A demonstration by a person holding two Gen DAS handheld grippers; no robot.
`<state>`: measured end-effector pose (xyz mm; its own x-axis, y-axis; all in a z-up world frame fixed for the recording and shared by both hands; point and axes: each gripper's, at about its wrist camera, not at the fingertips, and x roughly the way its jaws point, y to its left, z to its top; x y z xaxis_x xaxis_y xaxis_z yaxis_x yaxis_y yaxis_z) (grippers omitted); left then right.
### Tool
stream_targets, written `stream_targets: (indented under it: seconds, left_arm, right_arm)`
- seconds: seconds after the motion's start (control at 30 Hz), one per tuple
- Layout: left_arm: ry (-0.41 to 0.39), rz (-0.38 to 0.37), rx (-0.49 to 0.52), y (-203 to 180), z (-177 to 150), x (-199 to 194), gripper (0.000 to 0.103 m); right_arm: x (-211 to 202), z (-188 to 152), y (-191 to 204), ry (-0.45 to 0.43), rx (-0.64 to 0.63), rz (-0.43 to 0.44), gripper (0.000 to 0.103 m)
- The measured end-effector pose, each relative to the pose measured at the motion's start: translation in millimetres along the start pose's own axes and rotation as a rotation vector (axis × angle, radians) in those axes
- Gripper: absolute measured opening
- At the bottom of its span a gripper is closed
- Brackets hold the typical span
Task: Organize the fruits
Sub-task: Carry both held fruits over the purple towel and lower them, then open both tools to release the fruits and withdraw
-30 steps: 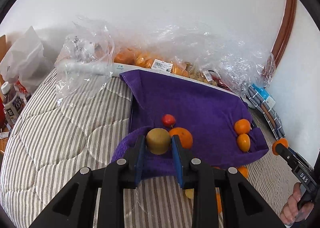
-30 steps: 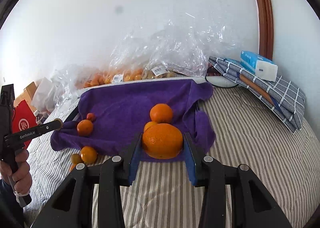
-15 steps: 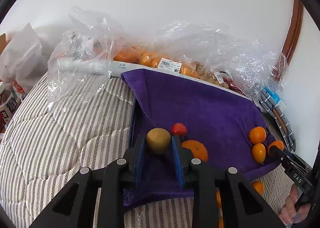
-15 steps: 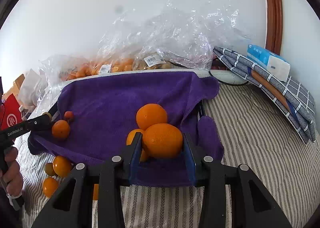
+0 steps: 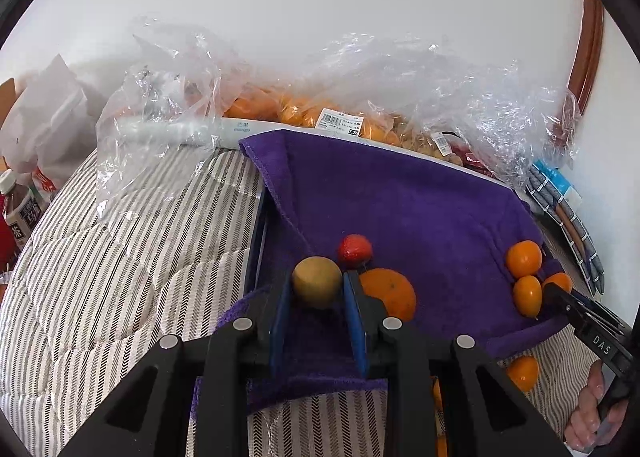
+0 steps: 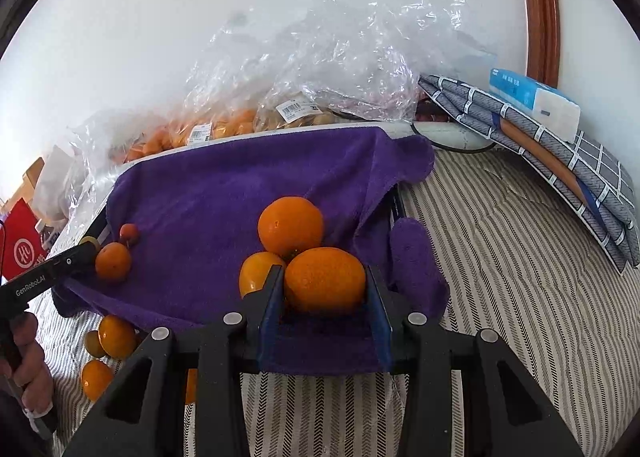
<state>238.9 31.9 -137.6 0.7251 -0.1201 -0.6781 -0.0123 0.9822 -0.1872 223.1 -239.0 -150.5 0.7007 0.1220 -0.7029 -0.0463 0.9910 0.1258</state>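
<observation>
A purple towel (image 5: 400, 209) lies spread over a tray on the striped bed. My left gripper (image 5: 317, 284) is shut on a yellow-green round fruit (image 5: 316, 291) and hangs low over the towel's near left corner. Beside it sit a big orange (image 5: 388, 295) and a small red fruit (image 5: 354, 249). My right gripper (image 6: 324, 277) is shut on an orange (image 6: 325, 283) above the towel's near right part. That orange is close against two oranges (image 6: 290, 225) that rest on the towel there. Several loose oranges (image 6: 116, 337) lie on the bed in front of the towel.
Clear plastic bags of fruit (image 5: 304, 113) are piled along the wall behind the towel. A folded checked cloth (image 6: 560, 153) with a tissue box (image 6: 536, 101) sits at the right. A bottle (image 5: 20, 209) and a white bag stand at the left. A hand (image 6: 28, 361) grips the left tool's handle.
Both grippers have moved forward and down over the towel with their fruit still held. In the last half second they hardly shifted.
</observation>
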Motion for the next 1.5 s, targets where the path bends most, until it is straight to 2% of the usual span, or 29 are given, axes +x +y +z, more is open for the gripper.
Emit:
stream_targets:
  seconds: [0.2, 0.33, 0.4, 0.47, 0.63, 0.67, 0.83, 1.0, 1.1, 1.23, 1.5]
  left_arm:
    - [-0.006, 0.003, -0.001, 0, -1, 0, 0.026]
    - [-0.006, -0.006, 0.003, -1, -2, -1, 0.026]
    - [-0.011, -0.011, 0.007, -2, -2, -2, 0.027]
    - [-0.013, -0.018, 0.009, -2, -2, -3, 0.029]
    - [-0.039, -0.035, -0.002, -2, -2, -9, 0.044]
    - [-0.051, -0.033, -0.003, -2, -2, -11, 0.044]
    - [-0.084, -0.020, -0.005, -1, -4, -19, 0.044]
    - [-0.099, -0.041, -0.011, 2, -6, -25, 0.044]
    - [-0.100, -0.036, -0.020, 5, -10, -29, 0.044]
    - [-0.114, -0.032, -0.026, 6, -14, -36, 0.044]
    - [-0.109, -0.040, -0.052, 18, -31, -56, 0.044]
  right_arm:
    - [-1, 0, 0, 0.001, -0.004, 0.003, 0.042]
    - [-4, 1, 0, -0.014, -0.006, 0.004, 0.051]
    - [-7, 0, 1, -0.029, -0.001, -0.014, 0.051]
    - [-10, 0, 1, -0.042, 0.005, -0.045, 0.051]
    - [-18, 0, 2, -0.082, 0.000, -0.047, 0.051]
    - [-21, 0, 2, -0.096, -0.003, -0.044, 0.051]
    - [-30, 0, 2, -0.140, 0.003, -0.060, 0.051]
    - [-35, 1, 4, -0.162, 0.001, -0.061, 0.051]
    - [-39, 1, 7, -0.149, 0.017, -0.052, 0.051]
    - [-56, -4, 21, -0.177, -0.024, -0.080, 0.051]
    - [-76, -22, 51, -0.113, -0.069, -0.015, 0.051]
